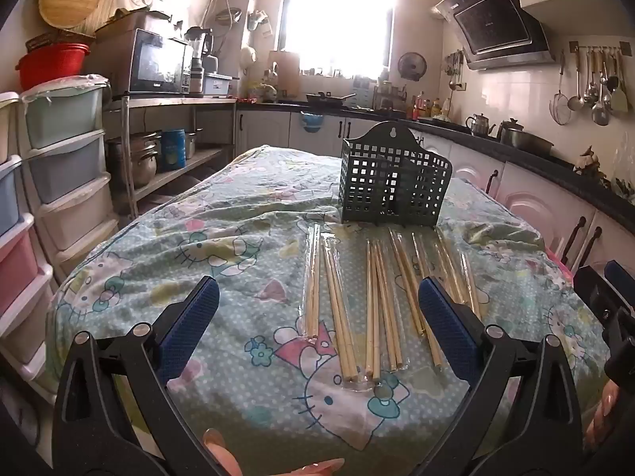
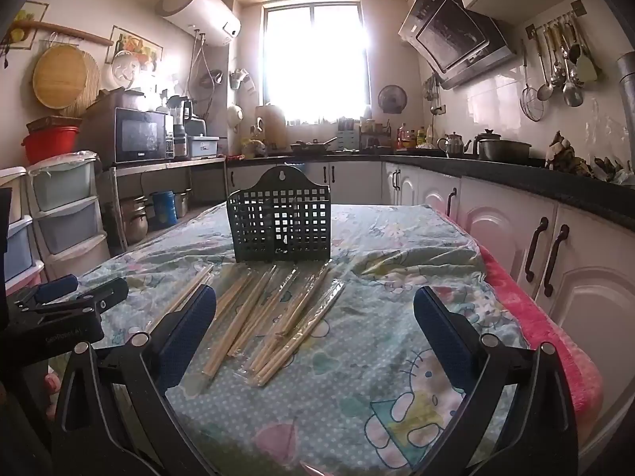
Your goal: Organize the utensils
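Several pairs of wooden chopsticks [image 1: 373, 301] in clear wrappers lie side by side on the cartoon-print cloth [image 1: 238, 238]. Behind them stands a dark green lattice utensil holder [image 1: 395, 182], upright and with nothing in it. My left gripper [image 1: 319, 309] hovers open over the near ends of the chopsticks, with none between its blue pads. In the right wrist view the chopsticks [image 2: 274, 317] fan out in front of the holder [image 2: 279, 218]. My right gripper [image 2: 313, 321] stands open to the right of them, above the cloth. The left gripper [image 2: 67, 301] shows at that view's left edge.
White cabinets with dark handles [image 2: 539, 254] run close along the table's right side, under a dark counter with a kettle [image 2: 454, 144] and a pot. Stacked plastic drawers [image 1: 59, 158] stand at the left. A pink cloth edge [image 2: 555, 337] hangs on the table's right.
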`<state>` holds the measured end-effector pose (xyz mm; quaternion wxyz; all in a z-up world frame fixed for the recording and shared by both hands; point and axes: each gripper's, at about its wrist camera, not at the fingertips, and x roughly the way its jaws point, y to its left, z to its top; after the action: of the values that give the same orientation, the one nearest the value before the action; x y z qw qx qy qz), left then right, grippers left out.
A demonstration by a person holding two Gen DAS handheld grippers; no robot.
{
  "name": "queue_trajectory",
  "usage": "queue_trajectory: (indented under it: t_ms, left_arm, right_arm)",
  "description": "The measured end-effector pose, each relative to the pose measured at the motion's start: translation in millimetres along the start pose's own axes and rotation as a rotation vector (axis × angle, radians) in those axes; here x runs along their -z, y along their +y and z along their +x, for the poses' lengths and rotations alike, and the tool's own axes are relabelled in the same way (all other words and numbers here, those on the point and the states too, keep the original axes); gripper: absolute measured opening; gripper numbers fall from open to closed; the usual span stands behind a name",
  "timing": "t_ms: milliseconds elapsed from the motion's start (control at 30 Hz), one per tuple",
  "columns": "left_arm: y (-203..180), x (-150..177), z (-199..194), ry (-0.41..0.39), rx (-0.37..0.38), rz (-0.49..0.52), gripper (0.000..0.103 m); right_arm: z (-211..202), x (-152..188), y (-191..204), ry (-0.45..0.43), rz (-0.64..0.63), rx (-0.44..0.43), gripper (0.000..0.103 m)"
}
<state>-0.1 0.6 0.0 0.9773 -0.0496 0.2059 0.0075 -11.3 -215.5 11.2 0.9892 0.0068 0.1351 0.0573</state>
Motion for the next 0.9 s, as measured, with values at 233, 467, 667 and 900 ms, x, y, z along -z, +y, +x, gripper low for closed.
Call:
queue_trajectory:
  t_ms: [233, 467, 667, 900]
  left_arm:
    - [0.0, -0.1, 0.1, -0.001, -0.003, 0.005, 0.092]
    - [3.5, -1.4, 4.2, 0.000, -0.007, -0.002, 0.092]
    - [1.0, -0.4, 2.1, -0.006, -0.007, 0.008, 0.092]
    - [0.8, -3.5, 1.8, -0.007, -0.009, 0.004, 0.092]
  right_arm:
    - [2.3, 0.0, 2.1, 0.007, 0.000, -0.005, 0.097]
    - [3.2, 3.8, 0.1, 0.007, 0.010, -0.014, 0.097]
    - [3.3, 3.0, -1.3, 0.008, 0.011, -0.015, 0.097]
    - [9.6, 6.1, -1.4, 0.018, 0.015, -0.017, 0.097]
